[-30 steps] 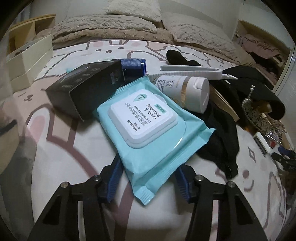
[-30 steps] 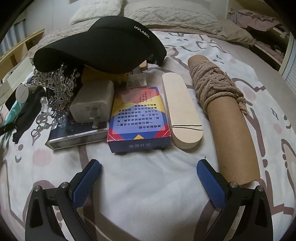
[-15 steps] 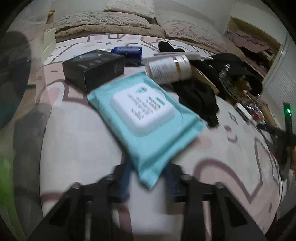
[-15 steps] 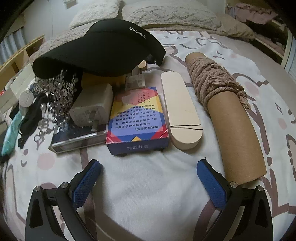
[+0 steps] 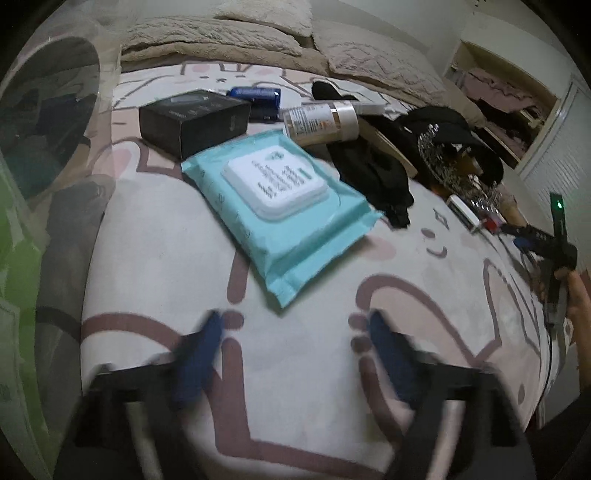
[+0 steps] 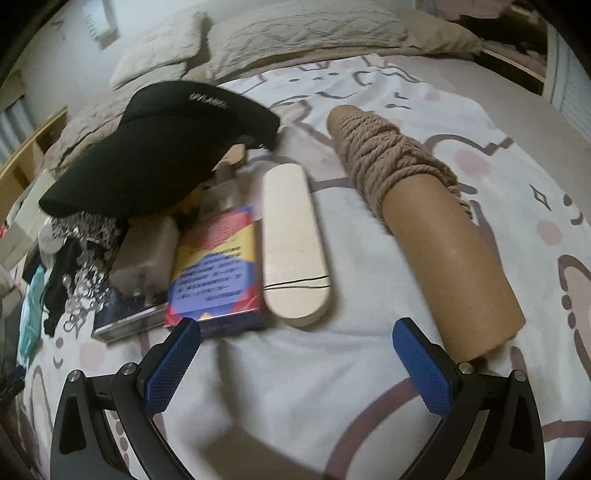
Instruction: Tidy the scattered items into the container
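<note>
the left gripper (image 5: 295, 328) is held wide open and empty, blurred, just short of the wipes pack (image 5: 277, 206), probably so the pack's near corner can be taken between the fingers. behind the wipes pack lie a black box (image 5: 192, 120) and a bottle (image 5: 321, 123). the right gripper (image 6: 295, 350) is also spread wide with nothing held, lined up before the wooden case (image 6: 295, 247), between the card box (image 6: 218, 269) and the cardboard tube (image 6: 443, 240). a clear container cannot be made out with certainty.

We see a patterned bedsheet (image 6: 295, 387); beyond its far edge lie beige pillows (image 6: 306, 29), and to their right a clothes-filled shelf (image 5: 506, 92).
</note>
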